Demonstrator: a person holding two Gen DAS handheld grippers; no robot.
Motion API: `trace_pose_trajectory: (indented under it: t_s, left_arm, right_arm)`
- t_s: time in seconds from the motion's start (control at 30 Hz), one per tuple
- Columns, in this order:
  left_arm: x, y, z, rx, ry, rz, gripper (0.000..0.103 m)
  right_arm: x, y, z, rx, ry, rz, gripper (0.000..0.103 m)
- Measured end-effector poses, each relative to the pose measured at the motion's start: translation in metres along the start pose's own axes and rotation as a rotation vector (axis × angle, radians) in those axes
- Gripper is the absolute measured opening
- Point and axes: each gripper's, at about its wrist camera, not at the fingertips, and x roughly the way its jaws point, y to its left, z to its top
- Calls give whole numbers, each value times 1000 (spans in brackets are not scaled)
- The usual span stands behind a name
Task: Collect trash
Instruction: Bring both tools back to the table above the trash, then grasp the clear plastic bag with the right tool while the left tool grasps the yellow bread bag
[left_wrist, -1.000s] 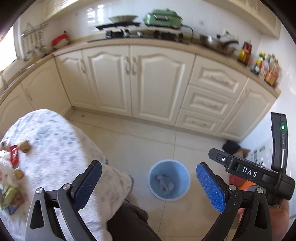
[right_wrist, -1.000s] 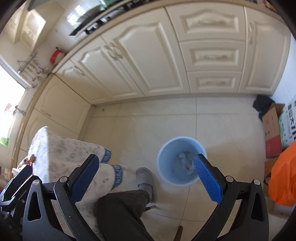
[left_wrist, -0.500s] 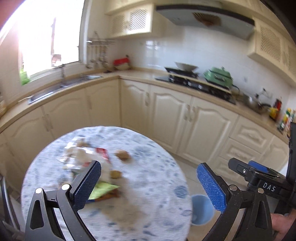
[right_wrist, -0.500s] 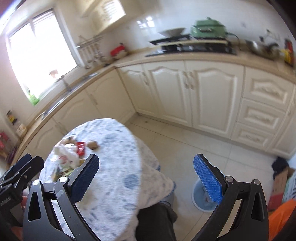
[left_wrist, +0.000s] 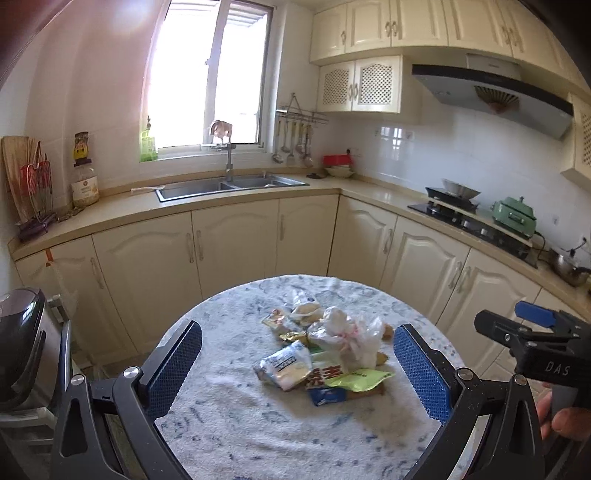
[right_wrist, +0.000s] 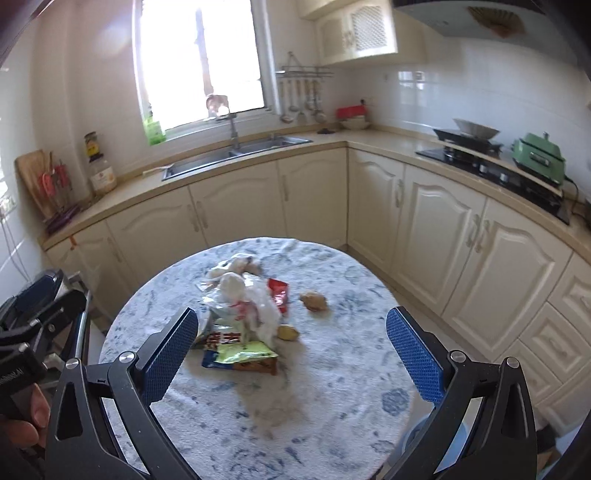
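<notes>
Left wrist view
Change: a second ago this camera looked down at the blue bin on the floor; now it faces the table (left_wrist: 258, 435)
Left gripper (left_wrist: 295, 365): jaws wide, empty, above the table's near edge
Trash (left_wrist: 325, 350): wrappers and a white bag heaped mid-table
Right gripper (left_wrist: 535, 339): at right edge, its jaws unseen here

Right wrist view
Change: same swing, from bin to table
Right gripper (right_wrist: 291, 354): jaws wide, empty
Trash (right_wrist: 243, 325): mid-table; two brown scraps (right_wrist: 313, 300) lie apart toward the right edge
Bin (right_wrist: 436, 443): rim glimpsed below the table's near right edge
Meaning: probably a drop is done and the next pick is due
</notes>
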Motion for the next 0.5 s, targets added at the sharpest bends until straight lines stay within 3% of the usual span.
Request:
trace_pose_trajectory:
  t_s: [0.23,0.5]
  left_arm:
    - [18,11,-32,-49,101,46,102]
    - [94,-2,-44,-17,267,19,102]
  right_arm:
    - [44,18,-7,-61,94,34,103]
    - [114,14,-19,-64,226,53,103]
